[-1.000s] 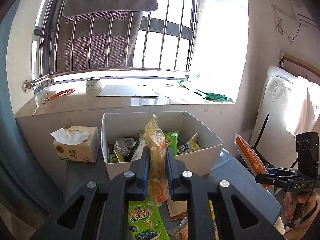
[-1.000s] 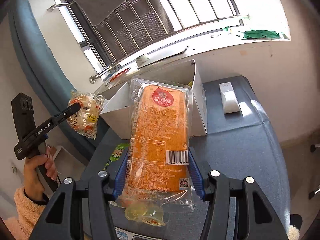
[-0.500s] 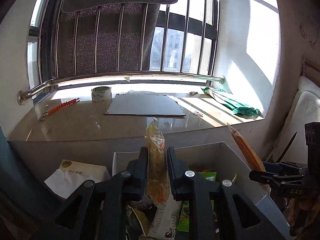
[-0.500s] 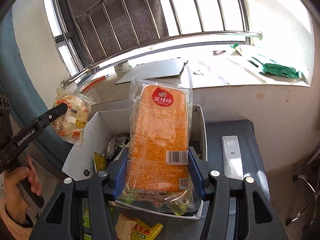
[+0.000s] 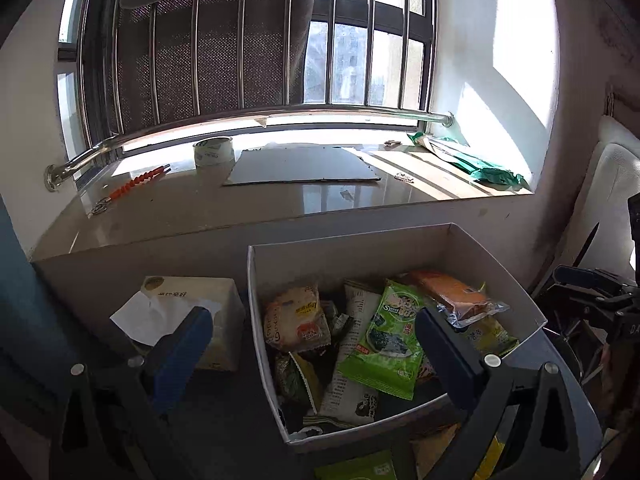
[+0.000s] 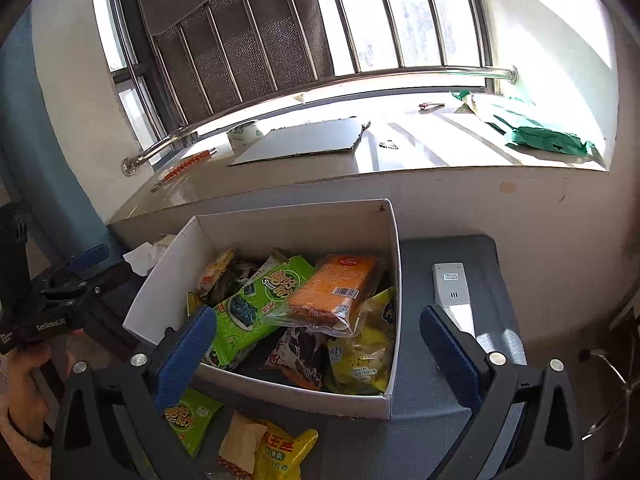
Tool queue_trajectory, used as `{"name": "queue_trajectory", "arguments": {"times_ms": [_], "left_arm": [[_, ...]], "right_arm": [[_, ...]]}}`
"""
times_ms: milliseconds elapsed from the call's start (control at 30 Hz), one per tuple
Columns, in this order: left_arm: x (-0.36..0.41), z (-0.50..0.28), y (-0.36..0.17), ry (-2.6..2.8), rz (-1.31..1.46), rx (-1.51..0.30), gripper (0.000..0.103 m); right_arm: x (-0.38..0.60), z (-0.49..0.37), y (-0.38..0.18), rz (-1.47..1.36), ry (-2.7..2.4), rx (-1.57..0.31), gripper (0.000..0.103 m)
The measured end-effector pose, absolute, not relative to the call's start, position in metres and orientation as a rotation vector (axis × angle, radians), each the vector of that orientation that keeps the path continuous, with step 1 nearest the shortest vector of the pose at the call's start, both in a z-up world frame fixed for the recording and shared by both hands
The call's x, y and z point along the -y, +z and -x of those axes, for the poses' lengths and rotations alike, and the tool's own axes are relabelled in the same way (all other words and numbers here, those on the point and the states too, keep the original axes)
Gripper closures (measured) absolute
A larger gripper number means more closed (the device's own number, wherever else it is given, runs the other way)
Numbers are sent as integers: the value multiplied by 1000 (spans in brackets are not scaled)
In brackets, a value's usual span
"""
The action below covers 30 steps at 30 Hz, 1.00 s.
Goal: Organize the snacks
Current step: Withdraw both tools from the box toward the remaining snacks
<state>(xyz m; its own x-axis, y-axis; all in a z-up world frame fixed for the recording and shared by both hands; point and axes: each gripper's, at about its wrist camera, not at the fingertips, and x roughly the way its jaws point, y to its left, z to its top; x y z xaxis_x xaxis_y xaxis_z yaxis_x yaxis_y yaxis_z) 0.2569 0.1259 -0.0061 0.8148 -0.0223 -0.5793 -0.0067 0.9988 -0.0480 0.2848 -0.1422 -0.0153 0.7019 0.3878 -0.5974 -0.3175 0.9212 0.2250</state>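
Observation:
The white cardboard box [image 5: 256, 320] holds several snack packets. My left gripper [image 5: 312, 336] hangs over its near left corner, jaws opening wide with nothing between them. The round-cake packet [image 5: 296, 318] lies loose in the box just beyond its fingers. In the right wrist view my right gripper [image 6: 316, 316] hovers over the box's [image 6: 396, 280] near edge, jaws also opening and empty. The orange packet [image 6: 336, 290] rests on top of a green seaweed packet [image 6: 256, 304]. The left gripper [image 6: 104, 266] shows at the left, held by a hand [image 6: 24, 380].
A tissue box [image 5: 192, 312] stands left of the white box, a white remote [image 6: 452, 284] right of it. A green packet [image 6: 188, 420] and a yellow one [image 6: 280, 452] lie on the grey table before the box. The sill behind holds a tape roll [image 5: 213, 152] and a cardboard sheet [image 5: 304, 166].
Both grippers moved forward over the box and opened. The round-cake packet left the left jaws and the orange packet left the right jaws; both now lie in the box.

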Motion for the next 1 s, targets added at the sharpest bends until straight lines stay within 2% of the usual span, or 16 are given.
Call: {"name": "queue_trajectory", "arguments": {"times_ms": [267, 567, 733, 1000], "left_arm": [[-111, -162, 11, -51, 79, -521, 0], [-78, -71, -46, -57, 170, -552, 0], [-70, -44, -78, -73, 260, -593, 0], [-66, -35, -89, -66, 270, -624, 0]], "right_arm": [[161, -197, -3, -121, 476, -580, 0], [183, -117, -63, -211, 491, -641, 0], [197, -96, -101, -288, 526, -716, 0], [183, -79, -122, -145, 480, -741, 0]]}}
